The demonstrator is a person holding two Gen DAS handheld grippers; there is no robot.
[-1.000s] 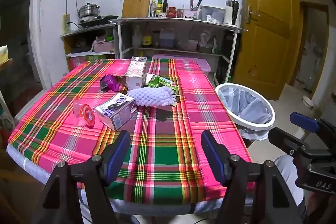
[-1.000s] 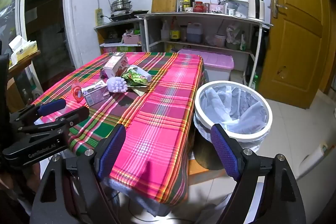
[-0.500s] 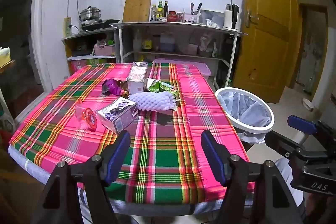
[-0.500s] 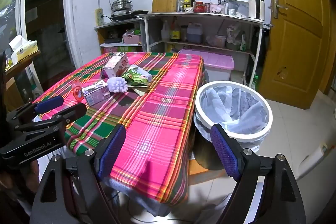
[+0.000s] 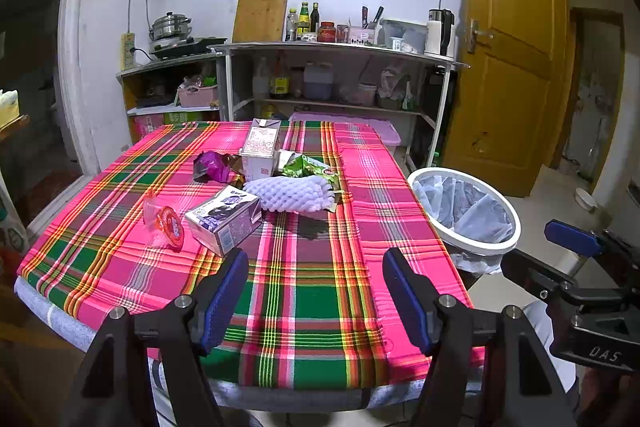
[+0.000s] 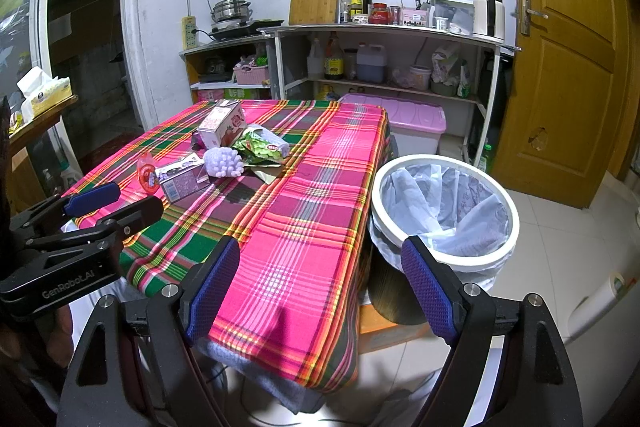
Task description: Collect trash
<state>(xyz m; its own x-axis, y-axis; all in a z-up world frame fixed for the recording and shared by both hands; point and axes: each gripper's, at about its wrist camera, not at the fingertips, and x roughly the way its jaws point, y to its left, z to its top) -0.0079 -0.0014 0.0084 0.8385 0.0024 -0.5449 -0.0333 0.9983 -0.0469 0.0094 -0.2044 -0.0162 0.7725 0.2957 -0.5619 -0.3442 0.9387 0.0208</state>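
Note:
Trash lies in a cluster mid-table on the pink plaid cloth (image 5: pixel 312 267): a purple carton (image 5: pixel 224 217), a white foam fruit net (image 5: pixel 290 193), a red-lidded clear cup (image 5: pixel 164 223), a tall pink-white carton (image 5: pixel 260 151), a purple wrapper (image 5: pixel 214 167) and a green snack bag (image 5: pixel 310 167). A white bin with a pale liner (image 5: pixel 466 213) stands at the table's right side. My left gripper (image 5: pixel 316 301) hangs open over the near table edge, empty. My right gripper (image 6: pixel 320 291) is open and empty over the table's near right corner, beside the bin (image 6: pixel 444 215).
Metal shelves (image 5: pixel 336 75) with bottles, a kettle and a cutting board line the back wall. A pink storage box (image 6: pixel 412 125) sits behind the bin. A wooden door (image 5: pixel 512 67) is at right. A side table with a tissue box (image 6: pixel 44 93) stands at left.
Both grippers have drawn back slightly from the table; the trash looks a little farther away. Nothing was grasped, and the objects have not moved.

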